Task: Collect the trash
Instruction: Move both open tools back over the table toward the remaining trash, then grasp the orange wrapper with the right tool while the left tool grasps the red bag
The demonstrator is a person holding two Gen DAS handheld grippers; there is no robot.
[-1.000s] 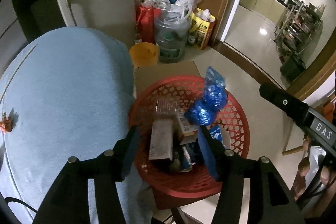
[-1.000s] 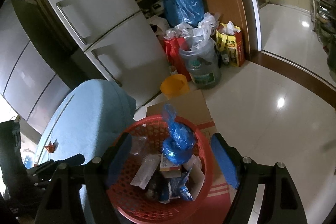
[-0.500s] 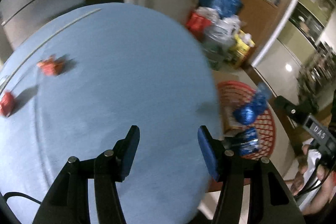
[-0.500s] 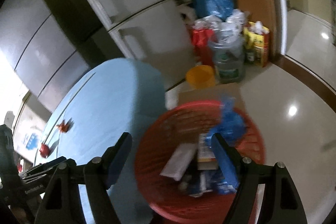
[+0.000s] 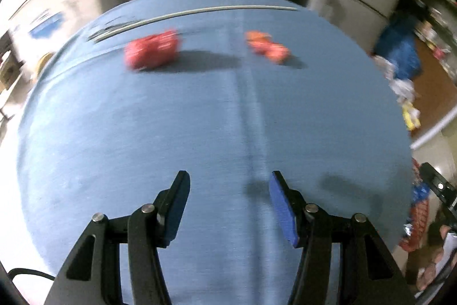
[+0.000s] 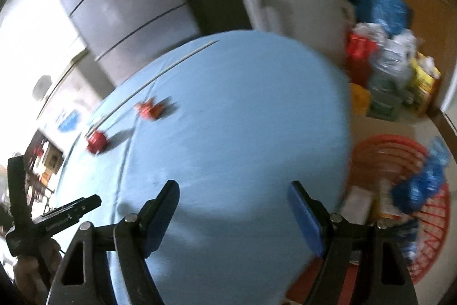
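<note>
Reaching for more trash, both tongs, left (image 5: pixel 228 197) and right (image 6: pixel 232 205), hover wide and empty over the round blue-clothed surface (image 5: pixel 200 119); next comes grasping the crumpled red wrapper (image 5: pixel 152 49) or the orange wrapper (image 5: pixel 267 46) beside it.

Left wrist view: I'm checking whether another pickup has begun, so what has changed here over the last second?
Both tools, left and right, swung from above the red plastic basket to over the blue cloth-covered table, now facing the red crumpled wrapper and orange crumpled scrap. Nothing was grasped or released; both tools stay open and empty.
</note>
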